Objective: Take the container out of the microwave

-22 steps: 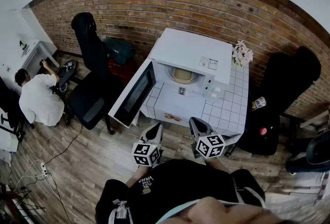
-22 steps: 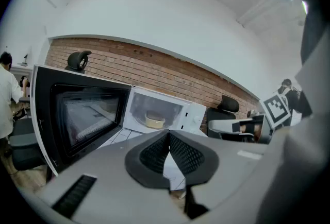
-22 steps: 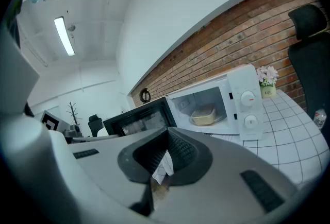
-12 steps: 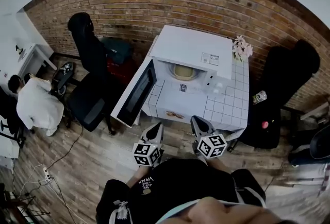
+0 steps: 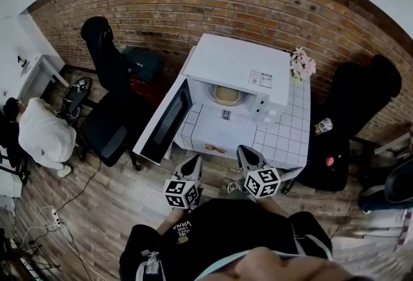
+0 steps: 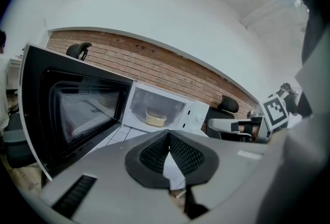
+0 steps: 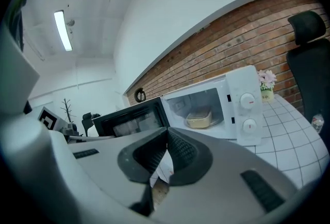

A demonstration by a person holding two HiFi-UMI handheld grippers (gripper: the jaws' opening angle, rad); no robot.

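Container in open microwave: hazards and setting

Item: container [image 7: 199, 119], pale, shallow, tub-like. It sits inside the cavity of the white microwave [image 5: 239, 66], well back from the opening. Nothing touches it.

Claws: left claw [image 6: 168, 136] and right claw [image 7: 166, 134] are both fully closed with nothing between the pads. They are held side by side near the person's body, well apart from the microwave.

Hazards, as judged:
- Both claws must open before any grip; entering the cavity closed would only push the container further in.
- The door [image 5: 161, 121] stands swung out on the left, in the left claw's likely path, so a knock there is possible.
- The cavity opening looks tight for two claws, which could strike the frame or each other.
- The low rim offers little to pinch, so a tilted lift could slip or spill. The contents cannot be seen.

Surface: white tiled tabletop [image 5: 284, 137], with bare tiles in front of the microwave for setting down. A small pot of flowers [image 5: 302, 66] stands at the back right corner.

Room: brick wall [image 5: 226, 2] behind and wood-plank floor [image 5: 110, 196]. A black office chair [image 5: 110, 99] stands left of the door. A person [image 5: 42, 134] in a white top is at the far left.
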